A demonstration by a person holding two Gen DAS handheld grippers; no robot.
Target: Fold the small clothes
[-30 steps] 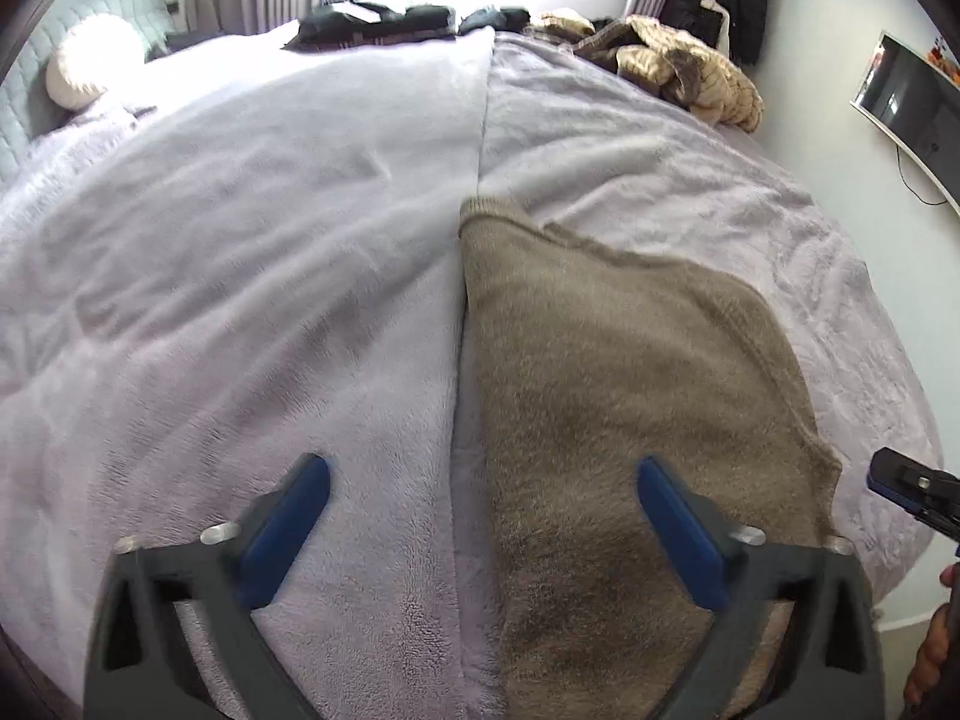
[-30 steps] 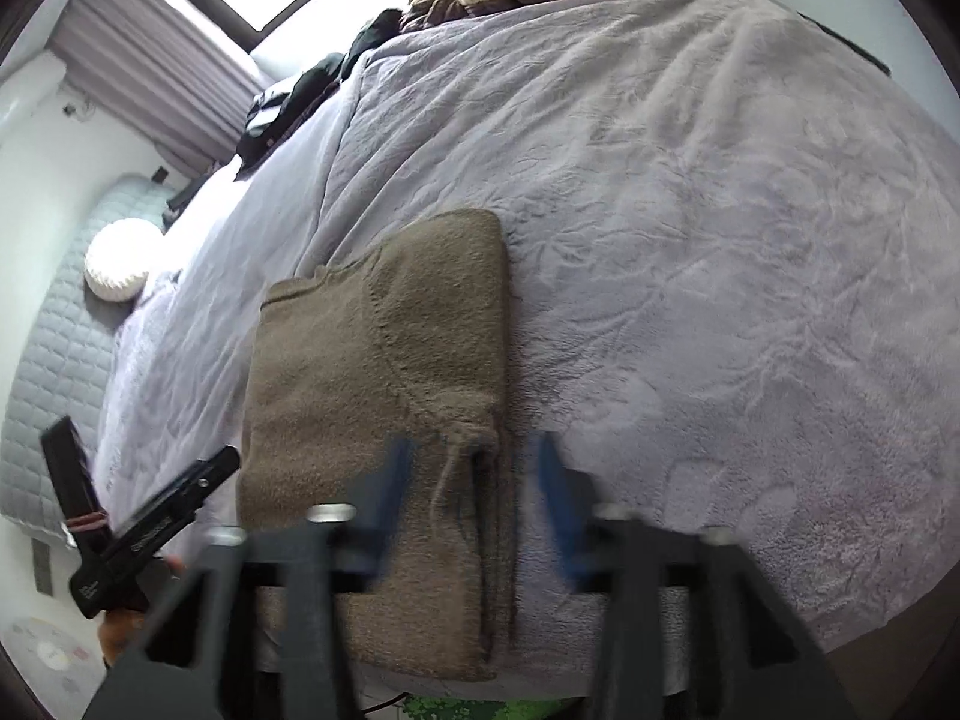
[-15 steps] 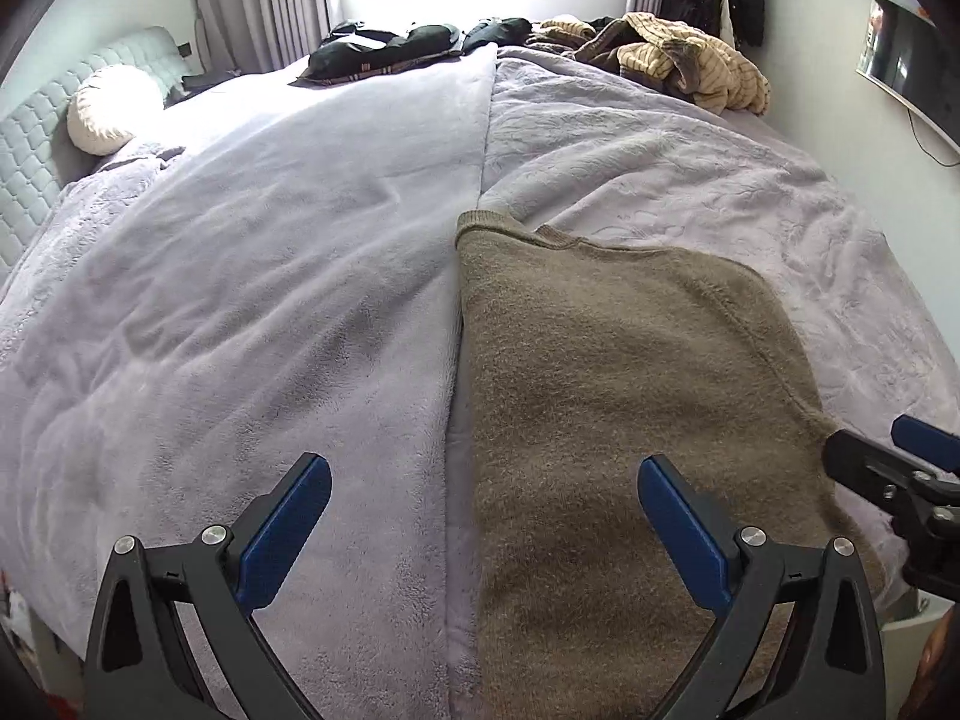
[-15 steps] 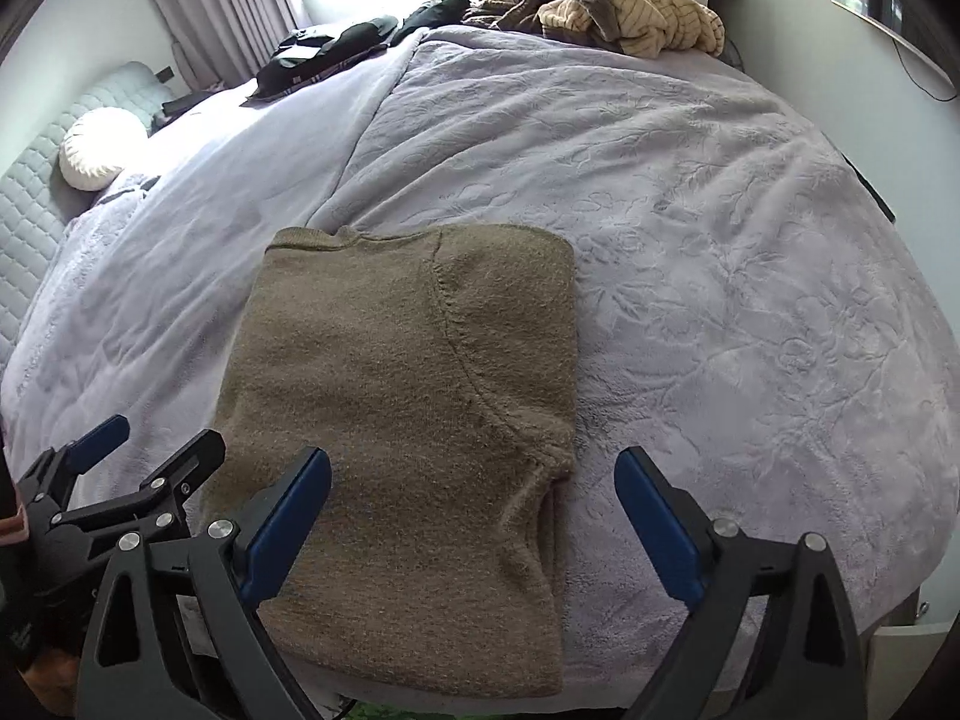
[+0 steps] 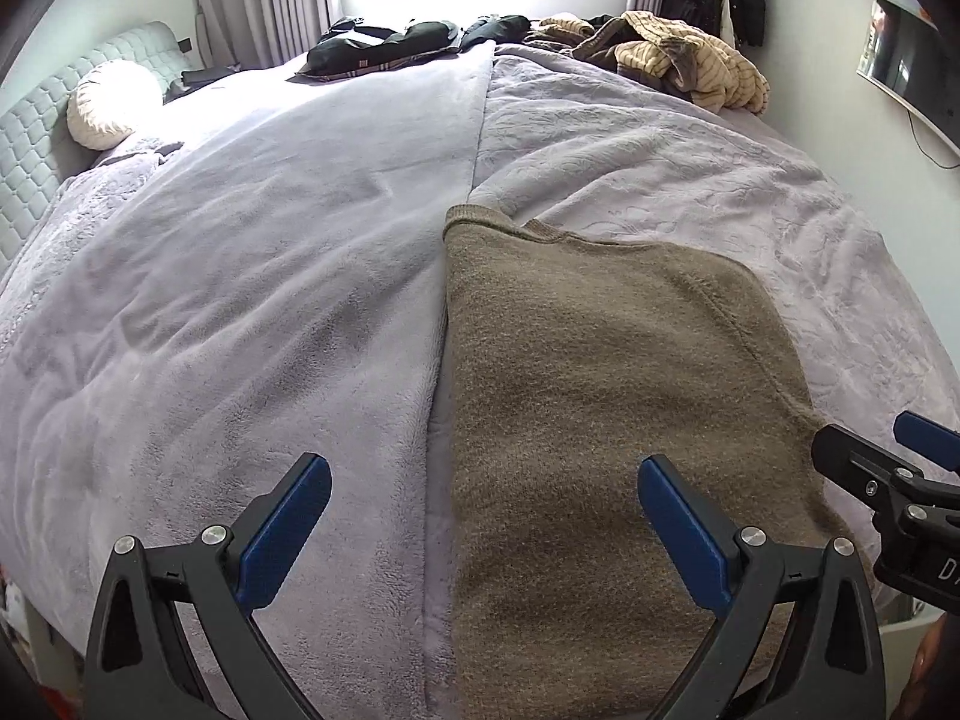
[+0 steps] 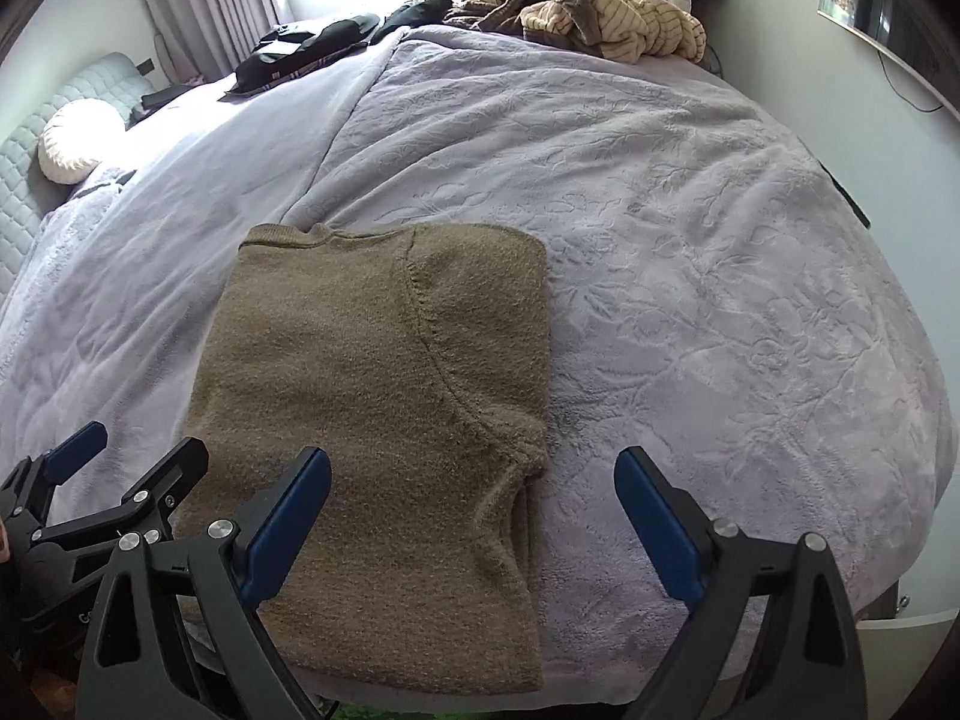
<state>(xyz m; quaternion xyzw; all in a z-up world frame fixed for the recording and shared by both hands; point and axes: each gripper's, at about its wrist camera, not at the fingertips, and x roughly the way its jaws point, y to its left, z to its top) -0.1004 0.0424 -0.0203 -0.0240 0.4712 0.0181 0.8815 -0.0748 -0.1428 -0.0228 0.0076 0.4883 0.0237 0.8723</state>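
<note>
Where sweater [image 6: 384, 420] folds, right view only

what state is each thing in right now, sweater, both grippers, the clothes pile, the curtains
brown sweater: folded, lying flat on the bed, ungripped
left gripper: open, empty, above the sweater's left edge
right gripper: open, empty, above the sweater's right edge
striped clothes pile: crumpled, unfolded
curtains: drawn back from the window

Sweater [image 6: 384, 420]: olive-brown knit. Blanket [image 6: 690, 276]: pale lilac, embossed floral pattern. Left tongs [image 5: 483, 531], right tongs [image 6: 471, 525]: black, blue pads. Heaped garment [image 6: 618, 18]: cream with dark stripes. Pillow [image 5: 111, 103]: white.
</note>
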